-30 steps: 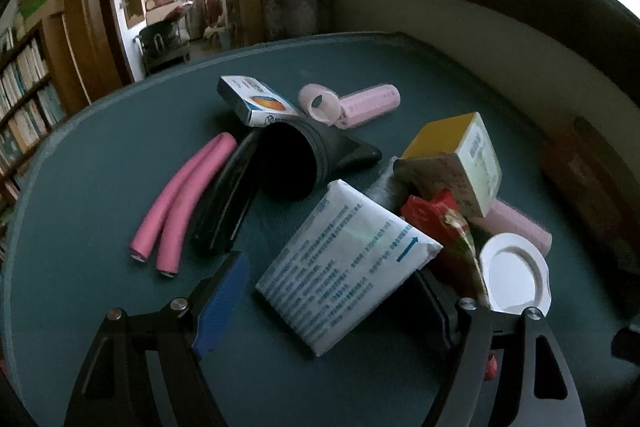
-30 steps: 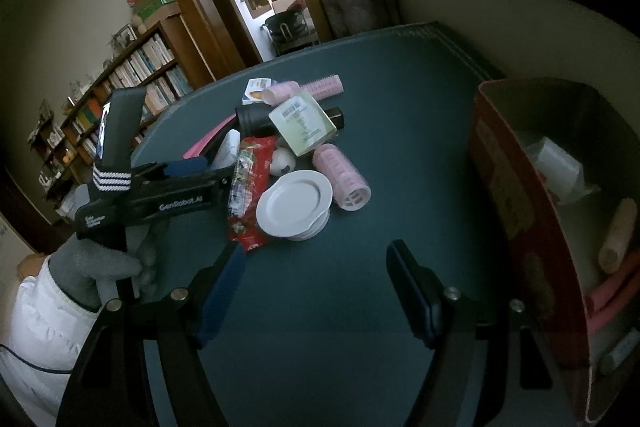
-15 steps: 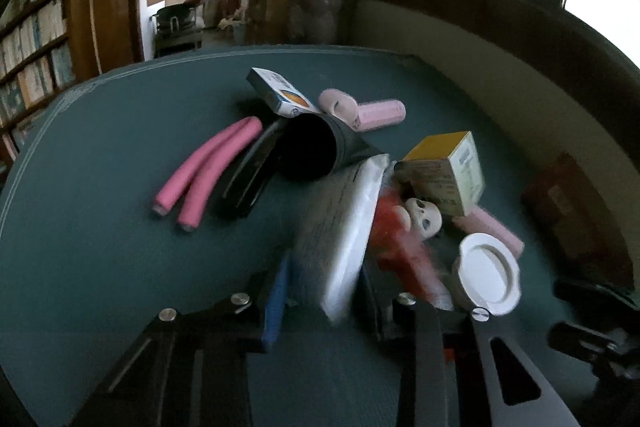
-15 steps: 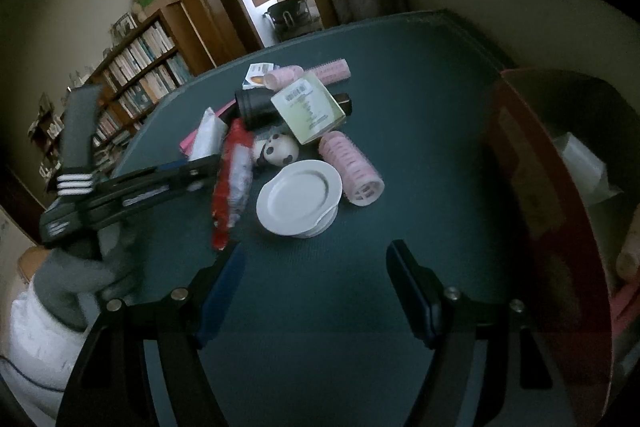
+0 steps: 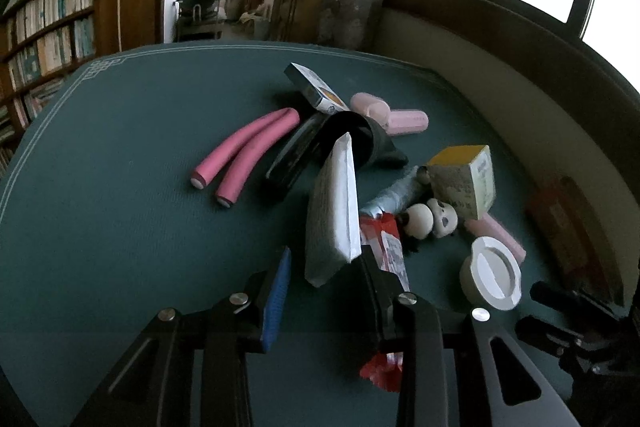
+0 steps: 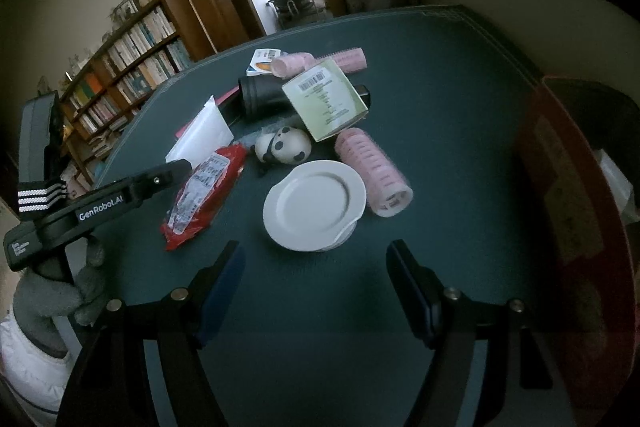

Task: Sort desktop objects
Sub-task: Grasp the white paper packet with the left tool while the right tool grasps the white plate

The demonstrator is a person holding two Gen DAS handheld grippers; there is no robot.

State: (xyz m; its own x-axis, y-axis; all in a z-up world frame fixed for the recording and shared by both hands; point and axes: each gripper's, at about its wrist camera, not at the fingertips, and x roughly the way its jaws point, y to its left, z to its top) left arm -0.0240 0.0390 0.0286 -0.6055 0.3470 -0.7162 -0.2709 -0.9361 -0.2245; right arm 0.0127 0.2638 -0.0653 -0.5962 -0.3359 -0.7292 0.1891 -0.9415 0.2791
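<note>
Left wrist view: the left gripper (image 5: 320,279) is clamped on a white tissue pack (image 5: 332,211), which stands up on edge between the blue pad and the black finger, lifted out of the pile on the dark green table (image 5: 120,207). Just right of it lies a red snack packet (image 5: 386,251), partly under the right finger. Further right there's a panda toy (image 5: 434,221), a white lid (image 5: 492,273) and a yellow-topped box (image 5: 466,181). To the left, two pink foam rollers (image 5: 244,155) lie side by side next to a black case (image 5: 294,157).

From the right wrist camera the right gripper (image 6: 316,279) has its claw wide apart with nothing in it, hovering near the white lid (image 6: 314,205). A pink hair roller (image 6: 374,173) touches the lid's right side, and a red cardboard box (image 6: 568,211) sits at the right edge of the table
</note>
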